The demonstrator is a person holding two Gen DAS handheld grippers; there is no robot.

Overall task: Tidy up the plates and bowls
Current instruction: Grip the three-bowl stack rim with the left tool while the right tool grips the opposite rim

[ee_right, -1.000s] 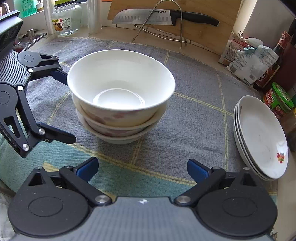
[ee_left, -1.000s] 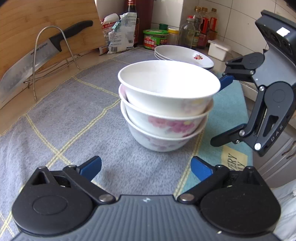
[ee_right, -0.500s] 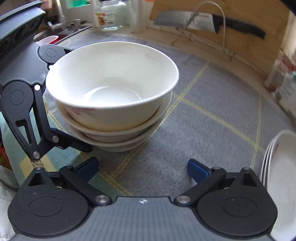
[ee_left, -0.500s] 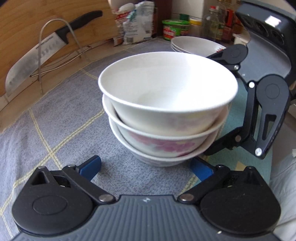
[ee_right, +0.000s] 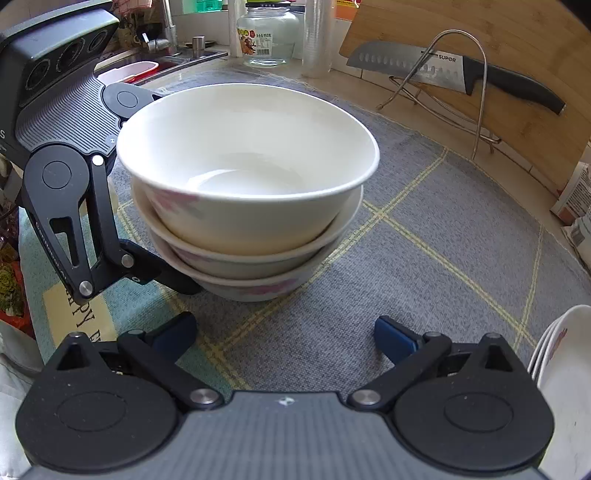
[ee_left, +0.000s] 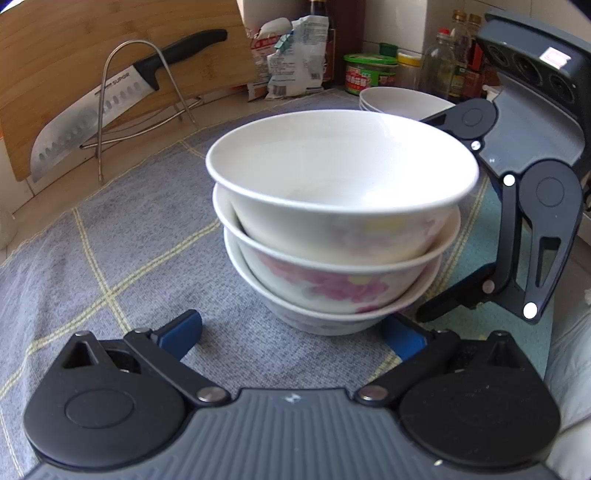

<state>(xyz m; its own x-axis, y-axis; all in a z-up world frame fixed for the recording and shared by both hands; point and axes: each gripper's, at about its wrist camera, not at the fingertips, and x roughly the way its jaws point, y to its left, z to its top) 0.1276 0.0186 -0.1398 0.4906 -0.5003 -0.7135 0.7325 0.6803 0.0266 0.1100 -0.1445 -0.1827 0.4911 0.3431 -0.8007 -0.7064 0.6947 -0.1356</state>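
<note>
Three white bowls with pink flowers are nested in a stack [ee_left: 340, 221] on a grey checked cloth [ee_left: 129, 240]. My left gripper [ee_left: 291, 332] is open just in front of the stack's base, with its right fingertip close to the lowest bowl. My right gripper [ee_right: 284, 334] is open too, a short way from the same stack [ee_right: 243, 177]. Each gripper shows in the other's view, its fingers [ee_left: 454, 295] [ee_right: 147, 269] spread around a side of the stack. A pile of white plates [ee_left: 399, 101] lies behind the bowls, and also shows by my right gripper [ee_right: 561, 369].
A large knife [ee_left: 110, 107] rests on a wire rack [ee_right: 476, 74] against a wooden board [ee_left: 55, 55]. Packets, jars and bottles [ee_left: 369, 74] line the back wall. A glass jar [ee_right: 266, 33] and a sink edge [ee_right: 129, 70] lie beyond the cloth. A teal mat [ee_right: 44, 258] covers the near counter edge.
Both grippers have closed in on the bowl stack, which now fills more of each view. Both stay open, and the bowls have not moved.
</note>
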